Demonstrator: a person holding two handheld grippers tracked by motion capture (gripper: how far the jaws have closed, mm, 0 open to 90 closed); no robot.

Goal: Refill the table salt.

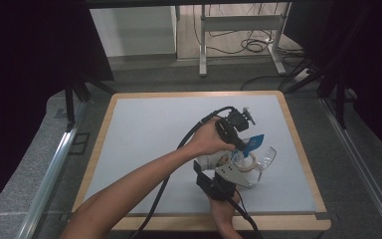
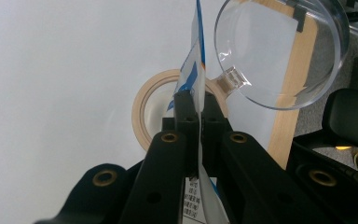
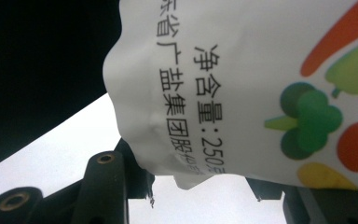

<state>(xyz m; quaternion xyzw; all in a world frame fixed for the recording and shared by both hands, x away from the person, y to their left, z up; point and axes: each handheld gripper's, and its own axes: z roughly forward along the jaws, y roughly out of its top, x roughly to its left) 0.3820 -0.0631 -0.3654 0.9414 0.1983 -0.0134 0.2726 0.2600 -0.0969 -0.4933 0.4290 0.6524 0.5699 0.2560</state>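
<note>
High view: above, facing forward-down on tabletop point(image 1: 144, 129) | gripper views: very close on, probably, one shared bag point(image 3: 261, 84).

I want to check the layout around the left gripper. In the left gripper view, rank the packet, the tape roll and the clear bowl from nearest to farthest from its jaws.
1. Packet: pinched edge-on in the left gripper.
2. Tape roll: flat on the mat just beyond the jaws.
3. Clear bowl: farther, upper right, tipped.
</note>
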